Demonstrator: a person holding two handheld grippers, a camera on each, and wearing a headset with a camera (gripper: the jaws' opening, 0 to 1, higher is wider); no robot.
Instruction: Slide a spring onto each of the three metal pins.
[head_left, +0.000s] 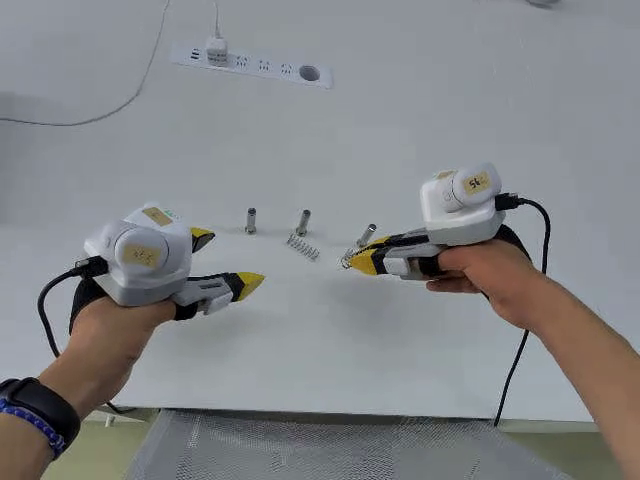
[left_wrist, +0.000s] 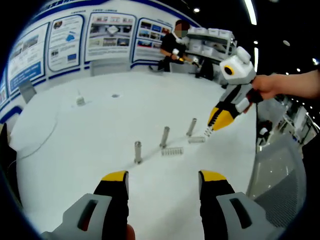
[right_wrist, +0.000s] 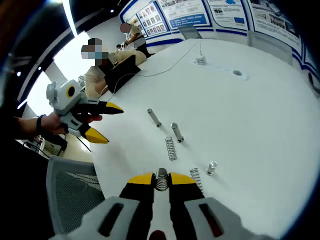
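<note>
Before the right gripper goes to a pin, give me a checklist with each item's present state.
1. Right gripper has a firm hold on the held spring: ok, its jaws are closed on it.
2. Left pin, middle pin and right pin are standing and bare: ok.
3. The approach to the right pin is free: not ok, a loose spring lies right beside it.
4. The held spring is lined up with a pin: cannot tell.
5. Left gripper is out of the way: ok, it is open, empty and held back from the pins.
</note>
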